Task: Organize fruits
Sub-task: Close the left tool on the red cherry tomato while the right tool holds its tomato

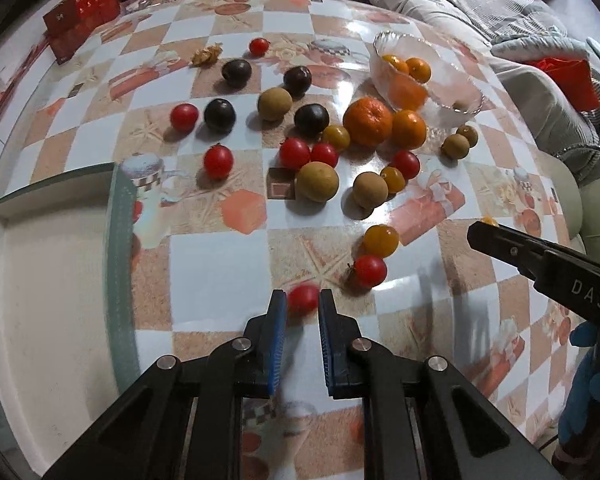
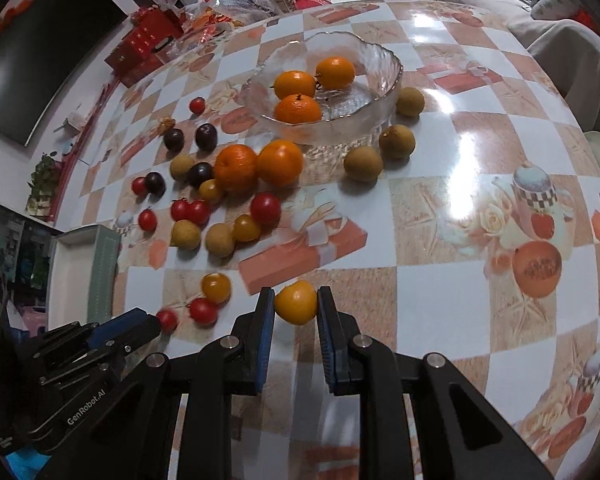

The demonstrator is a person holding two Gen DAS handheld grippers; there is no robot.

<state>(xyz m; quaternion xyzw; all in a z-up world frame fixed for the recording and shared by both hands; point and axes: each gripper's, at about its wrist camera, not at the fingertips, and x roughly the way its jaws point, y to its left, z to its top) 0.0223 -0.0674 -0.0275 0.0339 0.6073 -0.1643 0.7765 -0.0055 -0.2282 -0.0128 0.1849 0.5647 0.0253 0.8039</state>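
Left wrist view: left claw [image 1: 302, 300] pinches a red tomato [image 1: 302, 298].
Right claw [image 2: 296, 302] grips a yellow tomato [image 2: 296, 302] above the tabletop [image 2: 440, 216]; glass bowl [image 2: 384, 60] holds three oranges.

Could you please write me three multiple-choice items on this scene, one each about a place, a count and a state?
1. Where is the glass bowl? A on the table B in the white tray C on the sofa
2. How many oranges lie in the bowl? A one B three C six
3. What does the right gripper hold? A nothing B a dark plum C a yellow tomato

Answers: 1 A, it stands on the checked table. 2 B, three oranges show through the glass. 3 C, the yellow tomato sits between its fingers.
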